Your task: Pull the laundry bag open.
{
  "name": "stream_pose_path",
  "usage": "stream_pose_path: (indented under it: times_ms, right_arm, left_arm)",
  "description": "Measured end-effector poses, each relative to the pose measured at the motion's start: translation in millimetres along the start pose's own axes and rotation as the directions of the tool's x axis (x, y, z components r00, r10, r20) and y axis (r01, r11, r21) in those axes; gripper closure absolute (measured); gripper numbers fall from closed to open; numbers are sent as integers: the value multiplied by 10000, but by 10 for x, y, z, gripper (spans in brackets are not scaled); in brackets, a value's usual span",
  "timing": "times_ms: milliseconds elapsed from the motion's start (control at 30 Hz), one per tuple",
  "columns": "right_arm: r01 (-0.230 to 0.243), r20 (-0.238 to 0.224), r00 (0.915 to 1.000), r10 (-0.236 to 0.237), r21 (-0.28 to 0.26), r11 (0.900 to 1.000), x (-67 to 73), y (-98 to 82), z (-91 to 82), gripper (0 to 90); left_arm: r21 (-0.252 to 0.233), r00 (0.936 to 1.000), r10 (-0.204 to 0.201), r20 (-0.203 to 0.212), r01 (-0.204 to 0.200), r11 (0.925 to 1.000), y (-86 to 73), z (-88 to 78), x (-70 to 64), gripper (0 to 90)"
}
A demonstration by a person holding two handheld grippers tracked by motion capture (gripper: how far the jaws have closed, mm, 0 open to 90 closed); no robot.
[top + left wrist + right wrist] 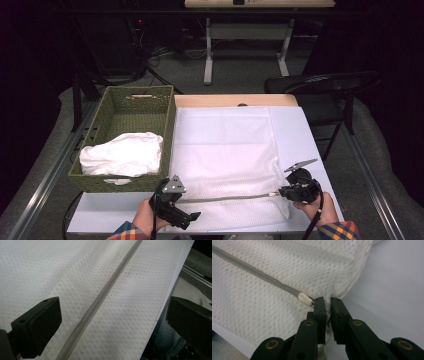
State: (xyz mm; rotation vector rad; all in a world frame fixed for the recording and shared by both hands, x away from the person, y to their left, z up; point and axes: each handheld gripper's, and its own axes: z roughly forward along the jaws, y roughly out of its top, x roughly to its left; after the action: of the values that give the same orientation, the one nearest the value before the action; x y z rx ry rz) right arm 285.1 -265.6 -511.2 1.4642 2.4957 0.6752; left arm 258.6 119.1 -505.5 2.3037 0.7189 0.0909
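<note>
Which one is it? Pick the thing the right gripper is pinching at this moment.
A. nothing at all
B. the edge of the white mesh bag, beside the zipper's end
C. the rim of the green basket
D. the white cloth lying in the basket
B: in the right gripper view the right gripper has its jaws shut on the edge of the white mesh bag, right beside the zipper end.

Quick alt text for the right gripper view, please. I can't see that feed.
The right gripper pinches the edge of a white mesh laundry bag right beside its zipper pull. The grey zipper runs up-left across the bag.
</note>
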Motion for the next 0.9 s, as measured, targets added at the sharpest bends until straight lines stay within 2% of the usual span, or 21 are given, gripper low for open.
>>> stream_pose_path:
  times_ms: [133, 267, 467, 633, 667, 700, 767, 867, 900]
  right_arm:
    - [125, 11, 9999, -125, -117, 9999, 7, 2, -21, 834]
    - [261, 2, 9997, -261, -199, 9995, 19, 4, -39, 834]
    - [353, -18, 9994, -354, -384, 9986, 30, 4, -73, 832]
    - [419, -2, 9991, -420, -367, 9984, 32, 3, -79, 832]
    - [431, -8, 9991, -432, -370, 9984, 29, 3, -81, 831]
    - [412, -26, 9991, -414, -349, 9985, 31, 3, -82, 829]
    - [449, -14, 9990, -450, -411, 9981, 29, 4, -82, 827]
    - [480, 11, 9988, -480, -387, 9981, 32, 4, -89, 828]
    - [471, 21, 9989, -471, -389, 9981, 34, 5, -89, 828]
  left_arm:
    - [3, 9995, 292, 119, -292, 9996, 92, 82, -39, 1]
    - [16, 9985, 331, 434, -332, 9994, 174, 180, -48, 8]
    - [57, 9963, 601, 614, -605, 9982, 351, 358, -114, 1]
    - [-121, 9937, 631, 931, -622, 9980, 524, 511, -174, 0]
    - [-65, 9943, 634, 854, -631, 9980, 549, 551, -198, 0]
    - [-30, 9924, 664, 1040, -665, 9978, 568, 598, -211, 0]
    - [150, 9920, 729, 1031, -749, 9971, 602, 678, -243, 0]
    - [201, 9880, 867, 1282, -900, 9957, 655, 771, -272, 0]
    - [245, 9891, 885, 1176, -920, 9955, 674, 791, -293, 0]
